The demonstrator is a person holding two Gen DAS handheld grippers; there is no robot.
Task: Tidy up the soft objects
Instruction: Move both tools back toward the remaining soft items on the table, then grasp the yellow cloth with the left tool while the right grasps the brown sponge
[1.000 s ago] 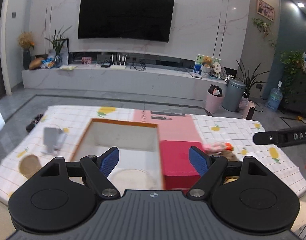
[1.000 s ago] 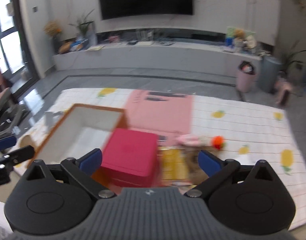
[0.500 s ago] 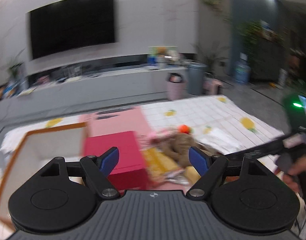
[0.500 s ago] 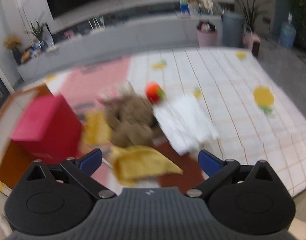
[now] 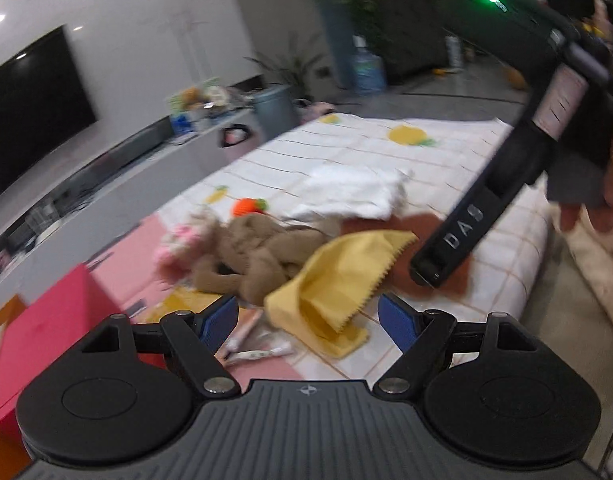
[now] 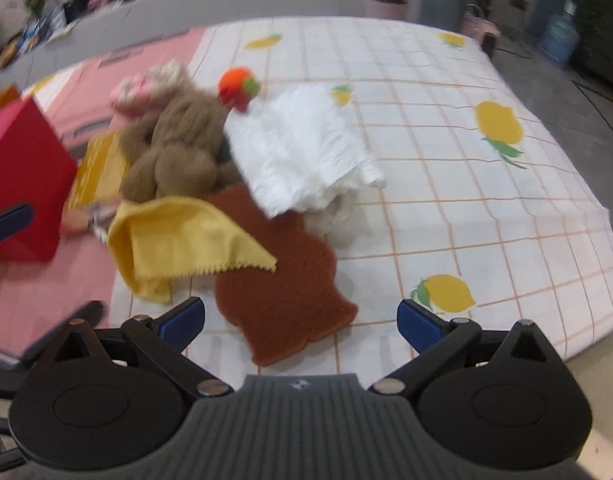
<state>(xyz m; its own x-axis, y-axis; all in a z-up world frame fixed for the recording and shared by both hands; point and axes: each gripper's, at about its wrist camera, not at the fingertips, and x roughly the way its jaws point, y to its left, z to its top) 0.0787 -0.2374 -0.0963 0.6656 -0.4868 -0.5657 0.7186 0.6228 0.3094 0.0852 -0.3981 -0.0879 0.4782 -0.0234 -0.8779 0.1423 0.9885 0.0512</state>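
Swung from box to heap: yellow cloth, brown mat, white cloth. Left gripper, right gripper: wide open, empty. Sorting apparently not yet begun.

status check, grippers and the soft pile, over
Left gripper open, right gripper open, both empty. Yellow cloth overlaps brown mat. Red box beside pile.

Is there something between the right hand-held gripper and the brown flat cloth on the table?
Nothing visible does. The right hand-held gripper is open, and the brown flat cloth lies directly ahead between its fingers. Only the cloth's far end is covered, by the yellow cloth and white towel.
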